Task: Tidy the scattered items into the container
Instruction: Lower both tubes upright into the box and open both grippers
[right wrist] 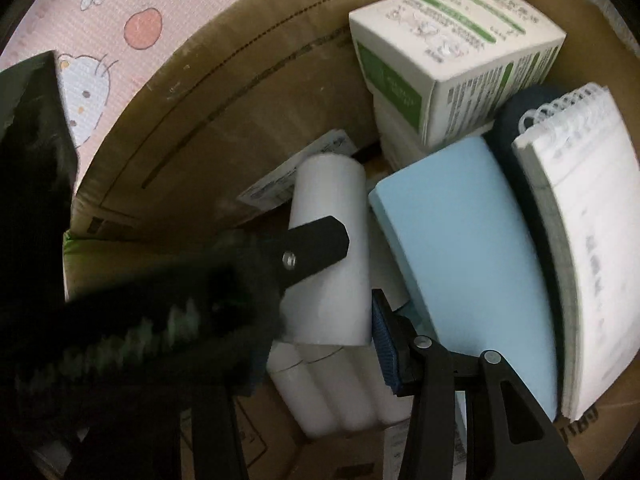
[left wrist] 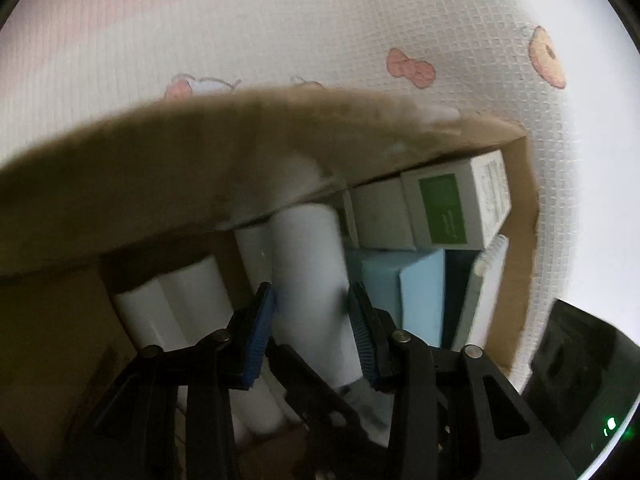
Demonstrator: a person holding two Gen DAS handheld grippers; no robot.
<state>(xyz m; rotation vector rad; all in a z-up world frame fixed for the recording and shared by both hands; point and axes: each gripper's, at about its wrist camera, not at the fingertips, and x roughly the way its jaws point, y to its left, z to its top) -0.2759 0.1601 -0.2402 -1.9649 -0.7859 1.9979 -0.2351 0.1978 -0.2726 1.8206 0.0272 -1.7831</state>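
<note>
**A:** How far along is the tidying?

**B:** Start with the patterned mat (left wrist: 280, 40). The stretch of it in view beyond the box's far edge has no loose items on it, though most of the floor is out of frame. The cardboard box (right wrist: 240, 120) is already well stocked, so I'd judge the job is in its later part.

**A:** What's inside?

**B:** A spiral notebook (right wrist: 580, 240) stands on edge against the right wall. A pale blue box (right wrist: 460, 260) leans just beside it. A green-and-white carton (right wrist: 452, 60) sits on a plain white box in the far right corner. A pack of white rolls (right wrist: 340, 392) lies on the floor of the box near the near wall.

**A:** And the piece in hand?

**B:** It's a single white roll (left wrist: 308, 264), down within the box's walls, above the pack and touching the blue box's left side. The left gripper (left wrist: 311, 300) has both blue pads against its sides, so it's holding it.

**A:** The right gripper?

**B:** The right gripper (right wrist: 320, 320) has one pad touching the roll's lower corner. Its other finger is hidden behind the left tool, so I can't tell whether it grips.

**A:** What's left?

**B:** Probably letting the roll go, then checking the unseen mat.
</note>
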